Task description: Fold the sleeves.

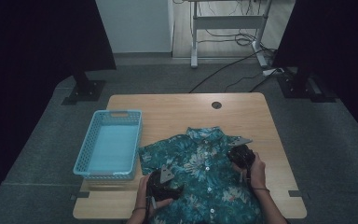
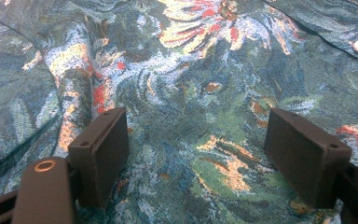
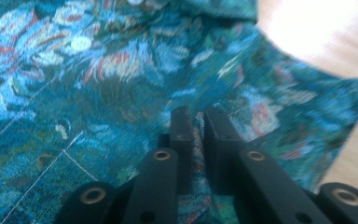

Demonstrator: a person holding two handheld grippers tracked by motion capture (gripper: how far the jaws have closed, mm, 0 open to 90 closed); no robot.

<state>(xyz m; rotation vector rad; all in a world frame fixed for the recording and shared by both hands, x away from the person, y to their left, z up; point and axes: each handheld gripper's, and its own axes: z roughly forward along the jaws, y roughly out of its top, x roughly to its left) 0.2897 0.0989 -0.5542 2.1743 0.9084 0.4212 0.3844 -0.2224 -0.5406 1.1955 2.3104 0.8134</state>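
a lab: black curtains (image 1: 37,42); floor cables (image 1: 233,70); desk frame (image 1: 228,28).

Blue basket (image 1: 108,144) on wooden table (image 1: 168,109)

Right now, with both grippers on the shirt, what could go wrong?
1. The right gripper has only a thin fold of the shirt between its fingers; it may slip out.
2. The left gripper sits open over flat cloth, nothing pinched, so a pull from the right could drag the shirt askew.

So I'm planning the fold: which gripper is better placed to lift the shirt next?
Probably right: the right gripper has a fold of shirt between nearly closed jaws, while the left gripper stands wide open above flat cloth.
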